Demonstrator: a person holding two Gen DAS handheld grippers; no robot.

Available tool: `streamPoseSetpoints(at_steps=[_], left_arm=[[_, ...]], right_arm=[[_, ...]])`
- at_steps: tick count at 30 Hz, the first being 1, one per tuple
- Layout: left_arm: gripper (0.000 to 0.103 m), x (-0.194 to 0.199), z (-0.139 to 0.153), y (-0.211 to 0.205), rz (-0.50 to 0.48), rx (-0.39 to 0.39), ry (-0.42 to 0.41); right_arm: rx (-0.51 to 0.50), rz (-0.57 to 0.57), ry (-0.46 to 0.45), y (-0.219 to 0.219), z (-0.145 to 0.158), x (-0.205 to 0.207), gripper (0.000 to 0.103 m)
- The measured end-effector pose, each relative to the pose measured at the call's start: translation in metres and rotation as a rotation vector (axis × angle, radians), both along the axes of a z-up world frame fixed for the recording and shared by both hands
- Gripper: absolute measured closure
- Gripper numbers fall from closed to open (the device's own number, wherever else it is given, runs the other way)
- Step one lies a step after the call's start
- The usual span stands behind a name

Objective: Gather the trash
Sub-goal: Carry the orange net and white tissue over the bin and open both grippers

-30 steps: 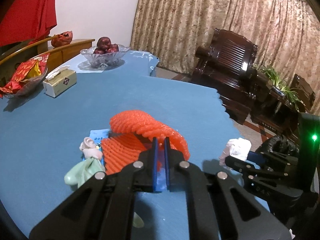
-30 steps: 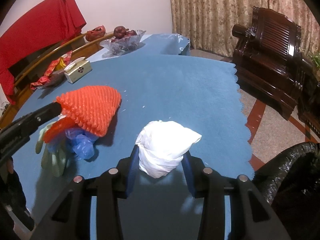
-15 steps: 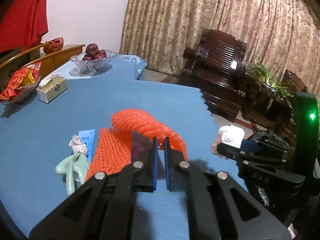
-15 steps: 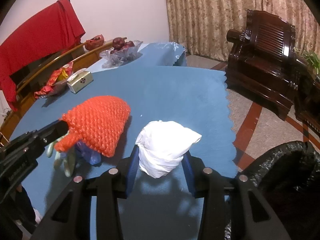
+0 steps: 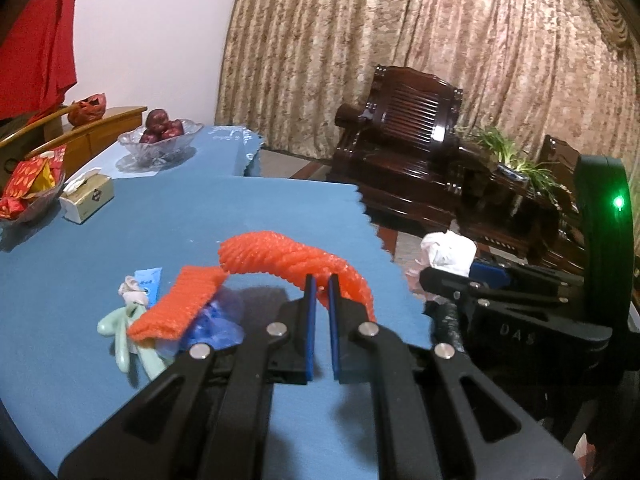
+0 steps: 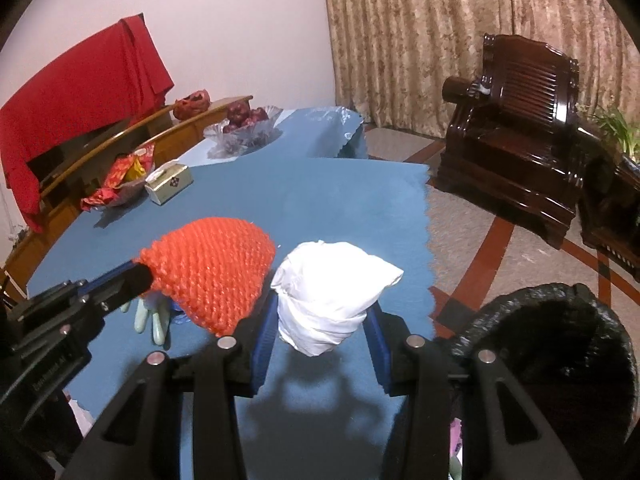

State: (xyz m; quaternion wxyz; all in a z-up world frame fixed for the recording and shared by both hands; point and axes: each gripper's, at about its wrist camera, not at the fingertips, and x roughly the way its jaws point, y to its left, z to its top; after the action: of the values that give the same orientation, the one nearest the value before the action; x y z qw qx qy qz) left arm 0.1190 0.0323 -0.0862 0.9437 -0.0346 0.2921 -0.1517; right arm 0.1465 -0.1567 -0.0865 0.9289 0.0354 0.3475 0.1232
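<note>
Orange foam fruit netting [image 5: 280, 258] pinched between the nearly closed blue pads of the left gripper [image 5: 322, 280] and lifted above a blue tablecloth [image 5: 240, 216], one end drooping toward the cloth; seen from the right wrist as a bulging orange mesh [image 6: 216, 270] hanging from the left gripper's tip [image 6: 136, 276]. Crumpled white tissue wad [image 6: 332, 288] clamped between the blue pads of the right gripper [image 6: 322, 328], held up near the cloth's scalloped edge and just beside the netting; same wad [image 5: 448, 250] visible at the right gripper's tip [image 5: 444, 276] in the left view. Left on the cloth beneath the netting: pale green glove [image 5: 124, 334], crumpled blue plastic [image 5: 212, 320], small blue packet [image 5: 149, 282]. Black-lined trash bin [image 6: 560, 360] open at floor level to the right of the table. Farther back: tissue box [image 6: 169, 182], glass bowl of red fruit [image 6: 244, 124], dish of red-wrapped snacks [image 6: 120, 184], dark carved armchair [image 6: 516, 152], patterned curtains [image 6: 440, 32].
</note>
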Motion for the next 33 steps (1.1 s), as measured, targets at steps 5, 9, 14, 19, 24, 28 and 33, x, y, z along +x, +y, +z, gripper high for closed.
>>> streamPoseSetpoints(at_steps=[5, 9, 14, 19, 24, 28, 33], left_arm=[[0.098, -0.016, 0.002, -0.023, -0.05, 0.0, -0.007], [0.098, -0.024, 0.0, -0.04, -0.092, 0.003, -0.002], [0.098, -0.031, -0.001, -0.066, -0.154, 0.005, 0.001], [0.098, -0.038, -0.001, -0.094, -0.227, 0.009, -0.002], [0.098, -0.042, -0.004, -0.122, -0.298, 0.015, -0.005], [0.098, -0.045, -0.008, -0.148, -0.357, 0.025, -0.001], [0.098, -0.046, -0.015, -0.172, -0.411, 0.037, 0.012]], right_arm=[[-0.009, -0.027, -0.014, -0.022, 0.007, -0.017, 0.062], [-0.027, -0.055, -0.012, -0.041, 0.009, -0.032, 0.062], [-0.042, -0.117, 0.001, -0.071, 0.007, -0.052, 0.061], [-0.048, -0.188, 0.008, -0.104, 0.007, -0.069, 0.061], [-0.056, -0.25, 0.014, -0.132, 0.006, -0.083, 0.061], [-0.067, -0.294, 0.027, -0.151, 0.001, -0.095, 0.061], [-0.077, -0.344, 0.043, -0.171, -0.006, -0.107, 0.061]])
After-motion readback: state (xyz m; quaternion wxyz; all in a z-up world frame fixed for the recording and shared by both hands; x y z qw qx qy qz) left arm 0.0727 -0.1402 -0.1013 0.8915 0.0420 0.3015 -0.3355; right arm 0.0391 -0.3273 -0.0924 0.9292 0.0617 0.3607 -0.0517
